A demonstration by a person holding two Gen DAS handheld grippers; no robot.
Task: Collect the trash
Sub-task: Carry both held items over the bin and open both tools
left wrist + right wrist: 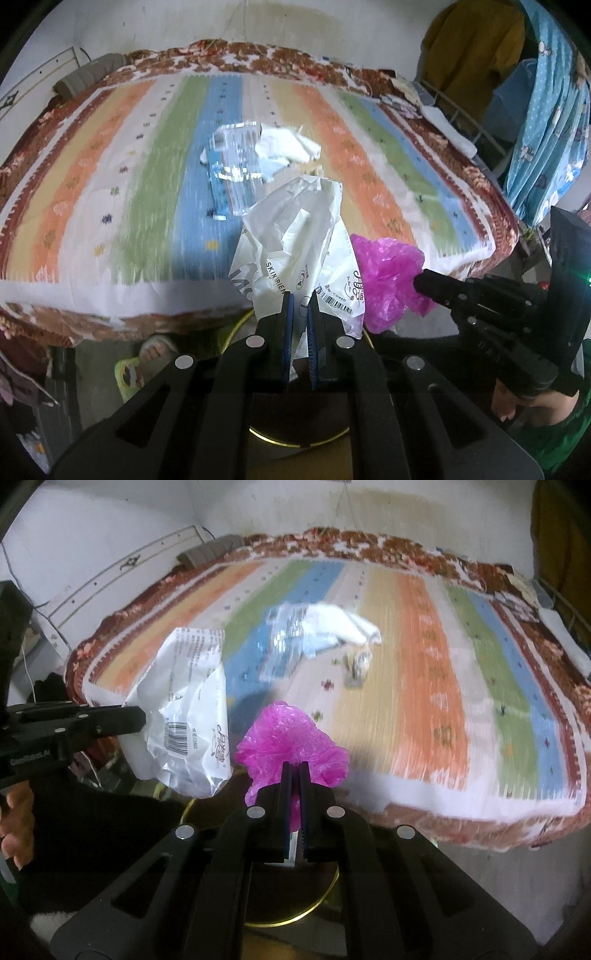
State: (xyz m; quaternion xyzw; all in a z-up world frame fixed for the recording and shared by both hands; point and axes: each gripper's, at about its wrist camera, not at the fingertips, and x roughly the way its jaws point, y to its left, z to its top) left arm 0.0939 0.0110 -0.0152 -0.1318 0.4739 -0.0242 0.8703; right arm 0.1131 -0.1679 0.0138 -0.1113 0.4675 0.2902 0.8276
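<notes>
Above one gold-rimmed bin (258, 435): two tools, left tool (300, 295), right tool (294, 766), two wrappers.

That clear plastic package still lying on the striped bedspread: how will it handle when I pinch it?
The clear plastic package looks thin and glossy, so probably slippery between the pads. It lies flat and creased, so it will likely flop and sag, as the white wrapper does in the left gripper. Probably very light; the white tissue lying against it may drag along.

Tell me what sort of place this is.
Probably a lived-in bedroom: a bed with a striped floral-bordered spread, clothes hanging by a blue patterned curtain, and a metal bed rail.
</notes>
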